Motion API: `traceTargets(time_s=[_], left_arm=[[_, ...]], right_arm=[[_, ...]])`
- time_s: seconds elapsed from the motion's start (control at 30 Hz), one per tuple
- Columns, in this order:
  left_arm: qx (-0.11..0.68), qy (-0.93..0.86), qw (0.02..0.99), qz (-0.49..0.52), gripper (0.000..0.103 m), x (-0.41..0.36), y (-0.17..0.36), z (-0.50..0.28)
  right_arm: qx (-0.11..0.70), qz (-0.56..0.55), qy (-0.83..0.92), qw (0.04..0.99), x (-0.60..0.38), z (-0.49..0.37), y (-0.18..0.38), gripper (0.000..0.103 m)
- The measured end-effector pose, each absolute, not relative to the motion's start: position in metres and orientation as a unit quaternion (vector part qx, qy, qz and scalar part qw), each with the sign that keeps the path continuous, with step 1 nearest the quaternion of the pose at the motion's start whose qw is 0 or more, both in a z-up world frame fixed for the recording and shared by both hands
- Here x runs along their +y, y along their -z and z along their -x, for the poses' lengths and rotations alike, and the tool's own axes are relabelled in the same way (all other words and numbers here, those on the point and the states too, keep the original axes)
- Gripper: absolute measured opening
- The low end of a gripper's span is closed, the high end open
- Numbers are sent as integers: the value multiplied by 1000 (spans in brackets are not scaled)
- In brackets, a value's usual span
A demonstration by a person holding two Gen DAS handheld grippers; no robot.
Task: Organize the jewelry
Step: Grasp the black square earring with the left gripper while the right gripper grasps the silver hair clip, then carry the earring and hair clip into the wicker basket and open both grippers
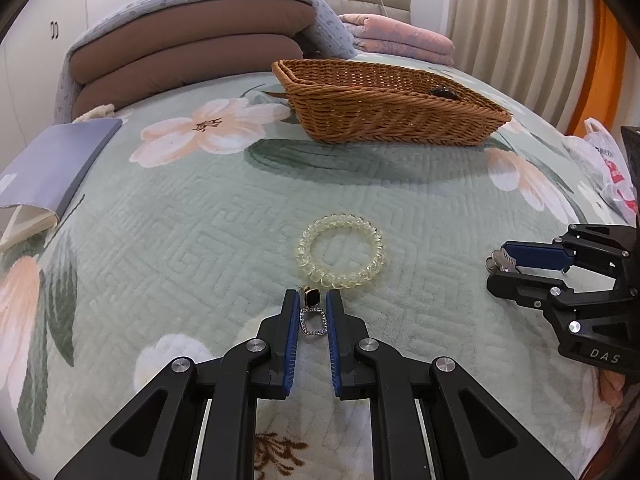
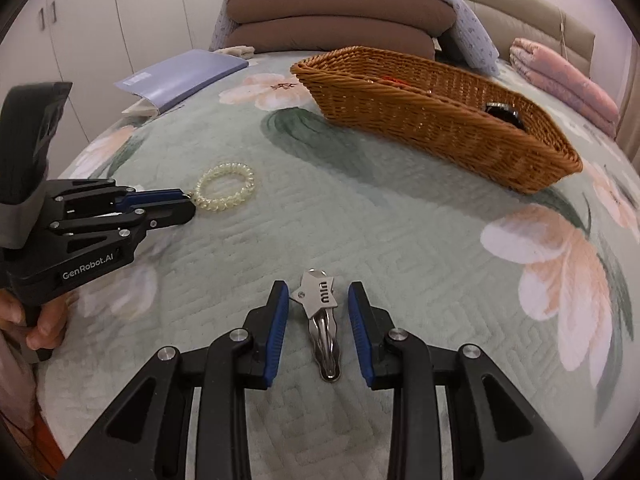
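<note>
A black and rhinestone earring (image 1: pixel 312 312) lies on the bedspread between the fingers of my left gripper (image 1: pixel 313 300), which is closed around it; the pads look to be touching its sides. A clear beaded bracelet (image 1: pixel 340 251) lies just beyond it and also shows in the right wrist view (image 2: pixel 225 192). A silver star-shaped hair clip (image 2: pixel 322 320) lies between the open fingers of my right gripper (image 2: pixel 318 294), untouched. The wicker basket (image 1: pixel 384 120) stands further back, with a dark item (image 2: pixel 503 114) inside.
A blue folder (image 1: pixel 52 168) lies at the bed's left edge. Stacked brown cushions (image 1: pixel 188 52) and a pink folded blanket (image 1: pixel 400 34) sit at the head of the bed. A plastic bag (image 1: pixel 608 176) lies at the right.
</note>
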State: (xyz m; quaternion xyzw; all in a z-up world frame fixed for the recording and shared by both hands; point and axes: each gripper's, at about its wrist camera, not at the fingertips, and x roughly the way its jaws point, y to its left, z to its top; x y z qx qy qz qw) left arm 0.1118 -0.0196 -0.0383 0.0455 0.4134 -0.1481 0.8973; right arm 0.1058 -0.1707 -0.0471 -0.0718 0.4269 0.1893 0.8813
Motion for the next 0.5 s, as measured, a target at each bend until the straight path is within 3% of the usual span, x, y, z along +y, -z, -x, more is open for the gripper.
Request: traceTargets(time_s=[0.1,0.2,0.5], left_arm=[[411,148,898,-45,13,-19,38,-111],[404,156,900,-41,4,-18,35,-108],[386,160,907,-46,5,-18,28,-101]], right_arm=[[420,74,-193,884,-171,-103,46,26],[415,63,-197,886,-174,-100,45,26],[380,31,-207,901,-187,-90,32,26]])
